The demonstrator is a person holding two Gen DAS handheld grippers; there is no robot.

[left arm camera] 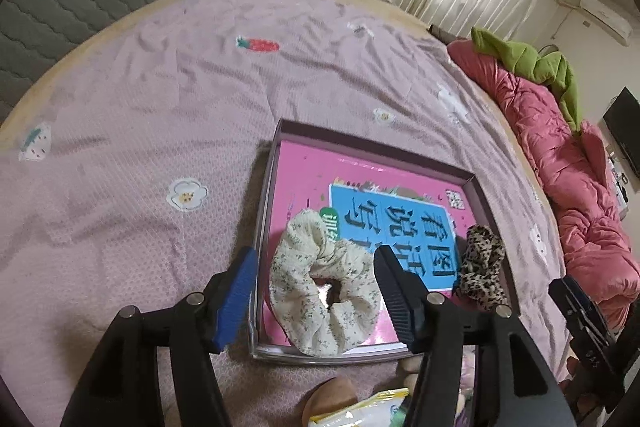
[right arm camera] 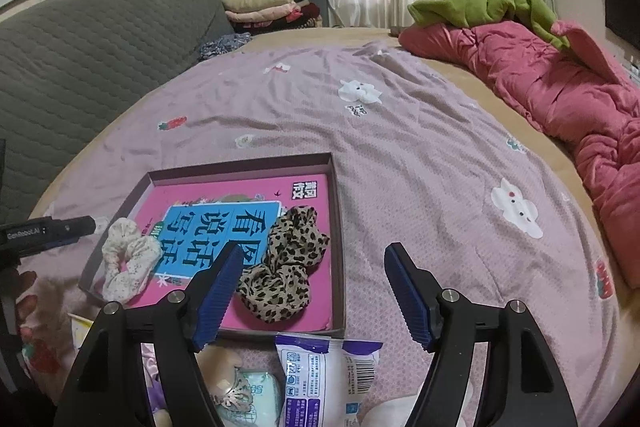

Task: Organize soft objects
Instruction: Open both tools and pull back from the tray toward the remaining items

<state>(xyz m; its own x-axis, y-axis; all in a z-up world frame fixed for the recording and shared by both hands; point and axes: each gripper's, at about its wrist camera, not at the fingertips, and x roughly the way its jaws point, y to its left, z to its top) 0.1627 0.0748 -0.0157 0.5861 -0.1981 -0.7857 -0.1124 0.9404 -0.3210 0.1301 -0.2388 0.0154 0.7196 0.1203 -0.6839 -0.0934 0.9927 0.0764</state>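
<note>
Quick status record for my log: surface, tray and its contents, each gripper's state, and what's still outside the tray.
surface: bed sheet, pinkish, printed
tray: shallow box with a pink book lying in it
in tray: cream floral scrunchie; leopard scrunchie
left gripper: open, jaws either side of the cream floral scrunchie, pads not pressing
right gripper: open, nothing between the jaws
outside tray: white and purple packet near its front edge
</note>
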